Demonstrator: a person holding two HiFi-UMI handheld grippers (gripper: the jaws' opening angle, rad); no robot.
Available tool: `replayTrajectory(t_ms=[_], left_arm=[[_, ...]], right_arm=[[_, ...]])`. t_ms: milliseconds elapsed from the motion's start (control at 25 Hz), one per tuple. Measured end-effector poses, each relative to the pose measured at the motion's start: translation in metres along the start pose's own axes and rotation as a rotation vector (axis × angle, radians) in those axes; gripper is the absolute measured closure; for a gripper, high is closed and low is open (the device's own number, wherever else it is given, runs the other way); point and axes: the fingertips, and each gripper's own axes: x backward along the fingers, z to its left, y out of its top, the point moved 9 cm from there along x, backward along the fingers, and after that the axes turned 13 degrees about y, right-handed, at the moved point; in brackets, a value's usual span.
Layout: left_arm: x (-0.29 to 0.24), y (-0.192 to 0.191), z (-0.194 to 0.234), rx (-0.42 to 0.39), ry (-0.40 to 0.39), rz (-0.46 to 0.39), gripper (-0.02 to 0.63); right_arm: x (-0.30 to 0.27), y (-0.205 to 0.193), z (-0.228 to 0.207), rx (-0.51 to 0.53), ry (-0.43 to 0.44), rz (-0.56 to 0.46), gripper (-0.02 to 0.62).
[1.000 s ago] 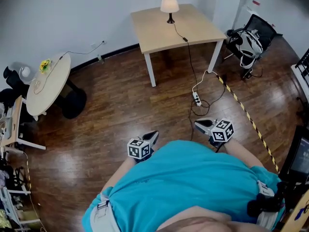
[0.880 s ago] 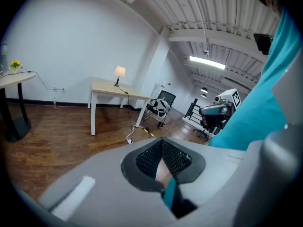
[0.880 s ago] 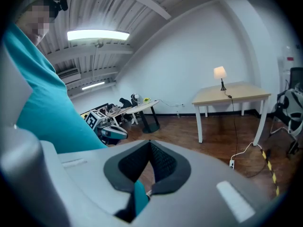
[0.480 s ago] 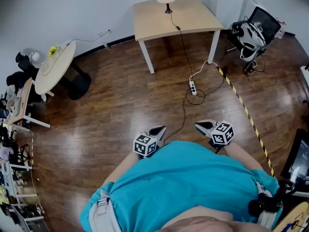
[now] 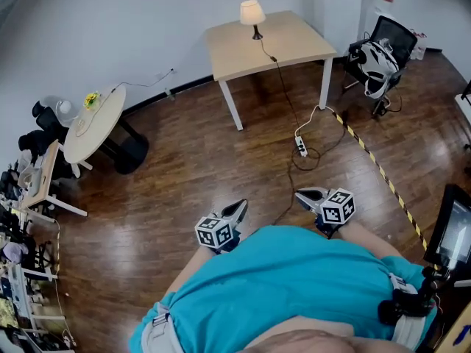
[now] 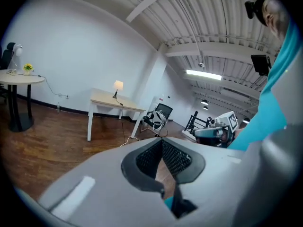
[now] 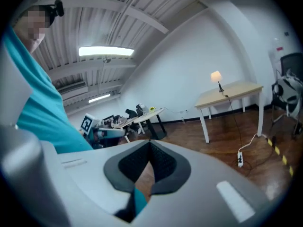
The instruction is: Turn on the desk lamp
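Observation:
The desk lamp, cream shade on a dark stem, stands at the back edge of a light wooden desk far across the room. It shows small in the left gripper view and the right gripper view, where its shade looks bright. A black cord runs from it over the desk to a power strip on the floor. My left gripper and right gripper are held close to the person's teal shirt, far from the desk. Both are shut, with nothing between the pads.
Dark wood floor lies between me and the desk. A round white table stands at the left, with cluttered shelves beyond it. An office chair stands right of the desk. Yellow-black tape runs across the floor at the right.
The head view has shifted a little and the round table now sits further into the picture. Both grippers stay shut by the torso, with the left one turned slightly.

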Motion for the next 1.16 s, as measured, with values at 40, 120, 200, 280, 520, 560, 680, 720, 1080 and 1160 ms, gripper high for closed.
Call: replayTrajectory(t_ms=[40, 120, 200, 280, 520, 560, 680, 720, 1080, 1160], left_arm=[[0.011, -0.018, 0.004, 0.002, 0.000, 0.003, 0.494], [0.035, -0.042, 0.022, 0.023, 0.016, 0.011, 0.494], [0.065, -0.041, 0.050, 0.079, 0.046, 0.009, 0.495], [0.088, -0.029, 0.075, 0.125, 0.066, -0.004, 0.495], [0.102, -0.033, 0.088, 0.110, 0.058, -0.034, 0.494], [0.103, -0.030, 0.090, 0.113, 0.061, -0.045, 0.495], [0.112, -0.025, 0.097, 0.143, 0.078, -0.061, 0.495], [0.116, -0.025, 0.098, 0.150, 0.080, -0.061, 0.494], [0.115, -0.023, 0.097, 0.145, 0.067, -0.077, 0.495], [0.107, -0.029, 0.095, 0.145, 0.068, -0.078, 0.495]], right_arm=[[-0.006, -0.017, 0.002, -0.046, 0.008, -0.039, 0.594], [-0.027, -0.040, 0.012, -0.110, 0.034, -0.082, 0.595], [-0.060, -0.043, 0.039, -0.092, 0.060, -0.043, 0.595], [-0.091, -0.039, 0.063, -0.029, 0.072, 0.026, 0.595], [-0.111, -0.037, 0.066, 0.046, 0.034, 0.053, 0.595], [-0.112, -0.034, 0.067, 0.055, 0.029, 0.058, 0.595], [-0.116, -0.027, 0.073, 0.073, 0.024, 0.067, 0.595], [-0.117, -0.026, 0.076, 0.077, 0.023, 0.068, 0.595], [-0.114, -0.007, 0.077, 0.118, 0.020, 0.061, 0.595], [-0.109, -0.009, 0.070, 0.121, 0.020, 0.054, 0.595]])
